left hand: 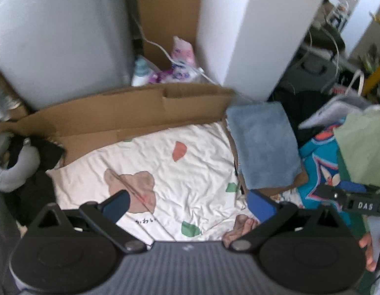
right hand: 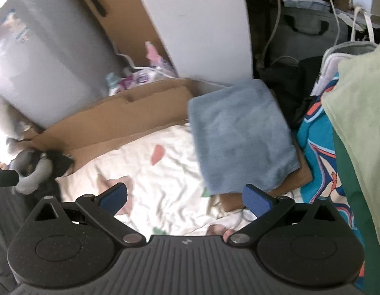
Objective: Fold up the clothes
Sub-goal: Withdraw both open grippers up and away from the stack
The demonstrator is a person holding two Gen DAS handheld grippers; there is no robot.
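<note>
Blue towel: a folded blue towel (left hand: 263, 145) lies flat at right of centre in the left wrist view, and fills the middle right of the right wrist view (right hand: 241, 135); nothing grips it.
Under the towel: its far part rests on a sheet of brown cardboard (left hand: 130, 113), its near left corner overlaps a white printed cloth (left hand: 180, 172).
White cloth: creased and spread across the lower middle of both views, with brown, orange and green patches on it.
Left gripper: the left gripper (left hand: 190, 204) hangs over the white cloth at the bottom of its own view, blue-padded fingers (left hand: 260, 206) spread wide, nothing between them.
Right gripper: the right gripper (right hand: 185, 198) sits low in its own view, fingers (right hand: 257, 200) just as wide apart and bare; its dark body also pokes in at the right edge of the left wrist view.
Hand: a hand (left hand: 369, 253) shows at the lower right edge of the left wrist view.
Green cloth: a pale green cloth (right hand: 359, 132) hangs down the right edge of both views, close to the lenses.
Teal fabric: a teal patterned fabric (right hand: 317, 147) lies just right of the blue towel.
Left edge: a grey neck pillow (left hand: 15, 169) with something black on it sits beside the cardboard.
Background: blurred; a white panel (left hand: 251, 29) stands upright at upper centre, and a pink and white packet (left hand: 182, 59) sits beside it.
</note>
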